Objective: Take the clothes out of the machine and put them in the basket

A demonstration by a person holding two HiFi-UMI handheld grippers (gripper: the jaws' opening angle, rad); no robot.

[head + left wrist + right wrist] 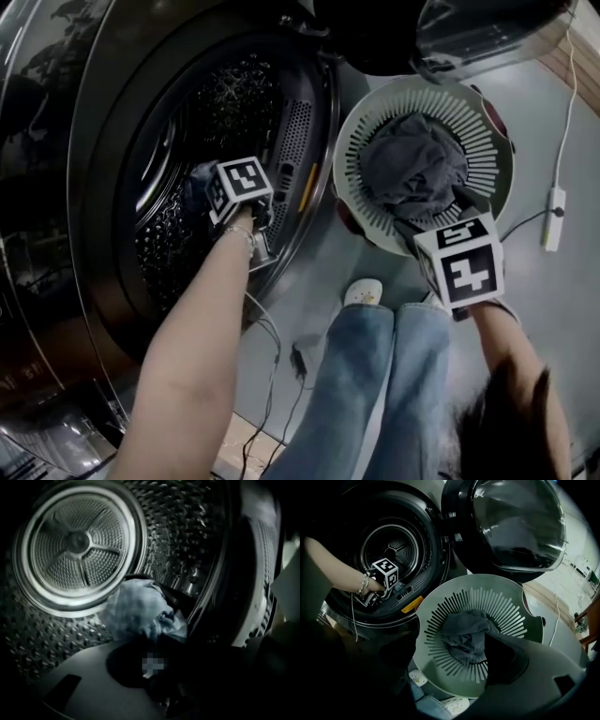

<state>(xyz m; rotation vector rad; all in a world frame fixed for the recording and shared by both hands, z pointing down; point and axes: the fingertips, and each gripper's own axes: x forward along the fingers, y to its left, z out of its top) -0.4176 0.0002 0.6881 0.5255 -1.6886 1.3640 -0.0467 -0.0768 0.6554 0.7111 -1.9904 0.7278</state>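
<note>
While the left gripper (151,645) reaches into the machine (314,141), its jaws are closed on a pale blue cloth (138,611) at the front of the machine's drum. The right gripper (445,649) hangs outside the machine, jaws spread and empty. Just beside the machine stands the basket (489,159), holding a dark grey garment (412,169).

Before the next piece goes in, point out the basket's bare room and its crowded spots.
Bare: the slotted inside of the pale green round plastic basket between its rim and the dark grey garment, on the far side and toward the dark washing machine. Crowded: the middle, under that garment, and the near edge, where the right gripper hangs open.
</note>
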